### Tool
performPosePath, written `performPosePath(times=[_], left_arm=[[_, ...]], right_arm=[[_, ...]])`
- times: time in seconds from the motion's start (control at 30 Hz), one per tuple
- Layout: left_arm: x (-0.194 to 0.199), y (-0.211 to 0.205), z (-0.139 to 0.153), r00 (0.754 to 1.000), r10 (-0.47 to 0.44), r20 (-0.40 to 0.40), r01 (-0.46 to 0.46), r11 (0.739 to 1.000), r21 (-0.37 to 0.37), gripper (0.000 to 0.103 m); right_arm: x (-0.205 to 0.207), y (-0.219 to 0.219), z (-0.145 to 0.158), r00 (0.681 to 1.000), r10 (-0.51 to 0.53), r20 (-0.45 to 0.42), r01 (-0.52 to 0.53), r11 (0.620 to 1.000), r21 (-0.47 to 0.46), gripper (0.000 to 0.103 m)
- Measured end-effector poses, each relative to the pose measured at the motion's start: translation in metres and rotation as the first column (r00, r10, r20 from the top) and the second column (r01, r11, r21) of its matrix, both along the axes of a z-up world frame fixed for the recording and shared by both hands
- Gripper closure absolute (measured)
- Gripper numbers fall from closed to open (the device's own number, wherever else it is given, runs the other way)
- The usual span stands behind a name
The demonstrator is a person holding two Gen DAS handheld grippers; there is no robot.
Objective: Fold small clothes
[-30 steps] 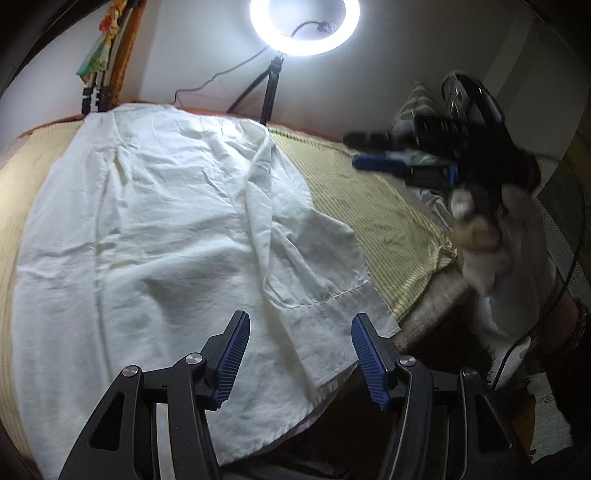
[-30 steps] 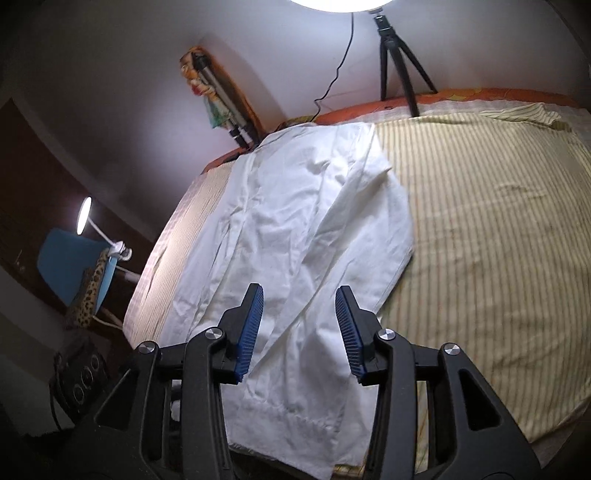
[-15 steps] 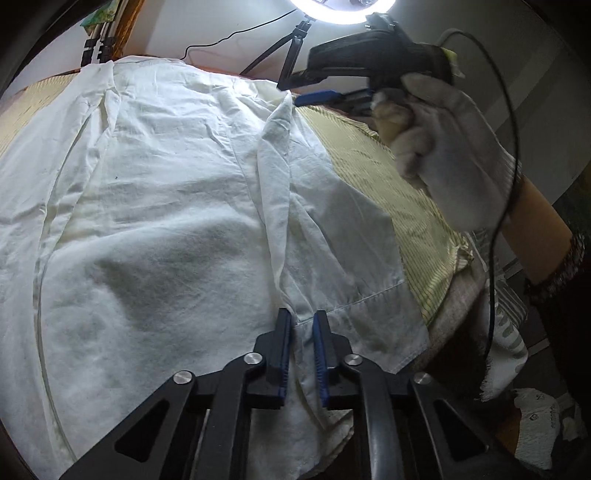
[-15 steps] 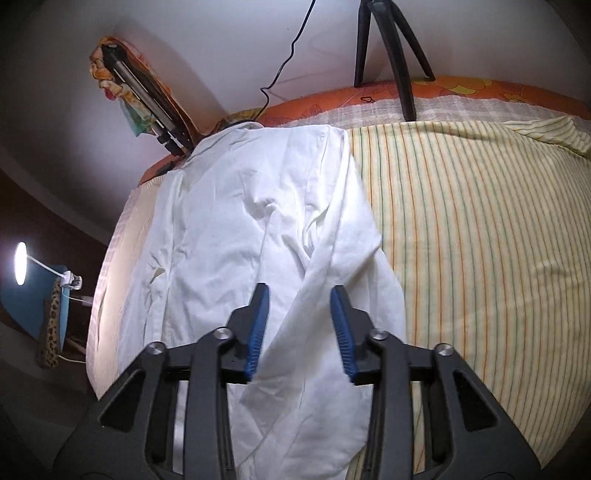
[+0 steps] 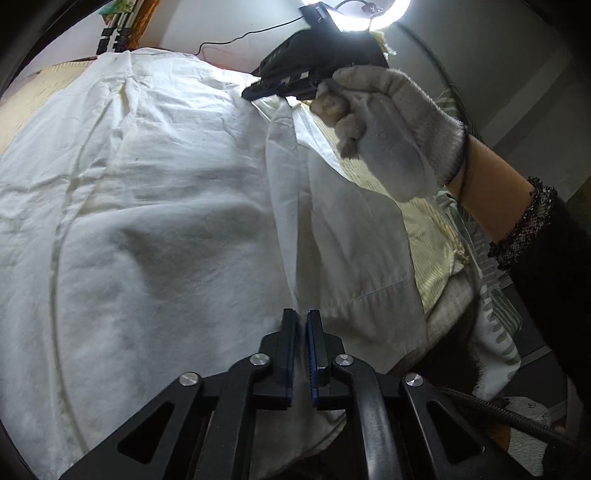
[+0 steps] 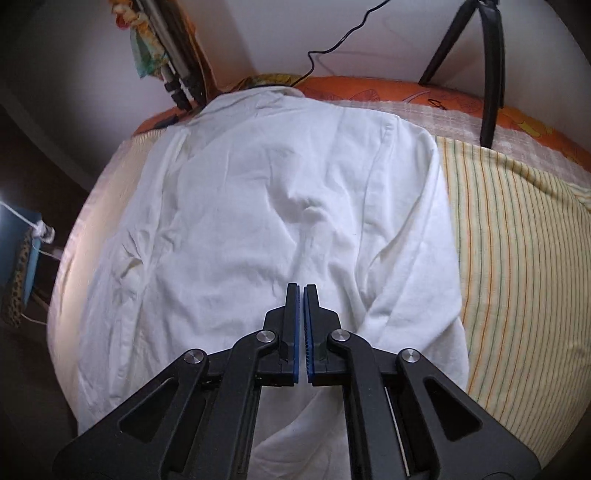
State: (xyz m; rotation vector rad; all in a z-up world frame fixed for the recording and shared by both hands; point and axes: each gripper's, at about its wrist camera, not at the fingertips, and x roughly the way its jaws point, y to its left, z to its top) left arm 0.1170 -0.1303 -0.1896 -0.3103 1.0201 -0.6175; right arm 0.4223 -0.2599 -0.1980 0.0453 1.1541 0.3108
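Observation:
A white shirt (image 5: 166, 206) lies spread on a bed with a yellow striped sheet (image 6: 517, 236); it also fills the right wrist view (image 6: 280, 206). My left gripper (image 5: 301, 317) is shut on a raised fold of the shirt near its hem, at the near edge of the bed. My right gripper (image 6: 300, 291) is shut on the same fold farther up; in the left wrist view it (image 5: 258, 90) is held by a gloved hand (image 5: 399, 129), pinching the cloth at the far end of the ridge.
A ring light (image 5: 354, 14) on a tripod (image 6: 491, 74) stands behind the bed. An orange mattress edge (image 6: 369, 88) runs along the wall. A blue chair and lamp (image 6: 22, 266) are at the left. Striped cloth hangs off the bed's right corner (image 5: 495, 325).
Both grippers came down from open above the shirt and closed on a fold of it. The left shut first, the right closed in the last half second.

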Motion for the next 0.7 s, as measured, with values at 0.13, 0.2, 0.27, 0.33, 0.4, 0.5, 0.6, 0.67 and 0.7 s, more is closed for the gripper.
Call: performPosePath(times=[0.13, 0.2, 0.27, 0.33, 0.4, 0.5, 0.6, 0.67, 0.7], left_arm=[[-0.008, 0.004, 0.012, 0.999, 0.010, 0.054, -0.012, 0.999, 0.044, 0.082], [-0.011, 0.006, 0.017, 0.997, 0.027, 0.073, -0.030, 0.999, 0.042, 0.079], [-0.016, 0.005, 0.025, 0.995, 0.025, 0.099, -0.030, 0.999, 0.040, 0.079], [-0.022, 0.001, 0.033, 0.991, 0.004, 0.131, -0.009, 0.999, 0.033, 0.079], [-0.028, -0.009, 0.041, 0.986, -0.037, 0.164, 0.031, 0.999, 0.040, 0.079], [-0.036, -0.021, 0.044, 0.975, -0.099, 0.200, 0.088, 0.994, 0.065, 0.076], [-0.035, -0.033, 0.041, 0.974, -0.135, 0.181, 0.122, 0.989, 0.082, 0.075], [-0.034, -0.037, 0.038, 0.976, -0.137, 0.167, 0.122, 0.988, 0.093, 0.075], [-0.034, -0.037, 0.036, 0.977, -0.136, 0.165, 0.122, 0.988, 0.095, 0.075]], right_arm=[[-0.024, -0.016, 0.027, 0.999, 0.003, 0.036, -0.008, 0.993, 0.117, 0.088], [-0.044, -0.035, 0.050, 0.996, -0.019, 0.083, 0.008, 0.991, 0.131, 0.079], [-0.069, -0.060, 0.066, 0.993, -0.049, 0.105, 0.031, 0.986, 0.164, 0.079], [-0.096, -0.085, 0.075, 0.991, -0.086, 0.100, 0.062, 0.973, 0.222, 0.079], [-0.126, -0.109, 0.076, 0.989, -0.130, 0.078, 0.104, 0.956, 0.274, 0.078], [-0.177, -0.130, 0.060, 0.986, -0.166, 0.013, 0.149, 0.916, 0.372, 0.075], [-0.226, -0.131, 0.032, 0.989, -0.144, -0.044, 0.148, 0.872, 0.466, 0.063], [-0.248, -0.122, 0.014, 0.990, -0.124, -0.063, 0.139, 0.859, 0.492, 0.058], [-0.256, -0.117, 0.006, 0.991, -0.114, -0.071, 0.135, 0.860, 0.492, 0.058]])
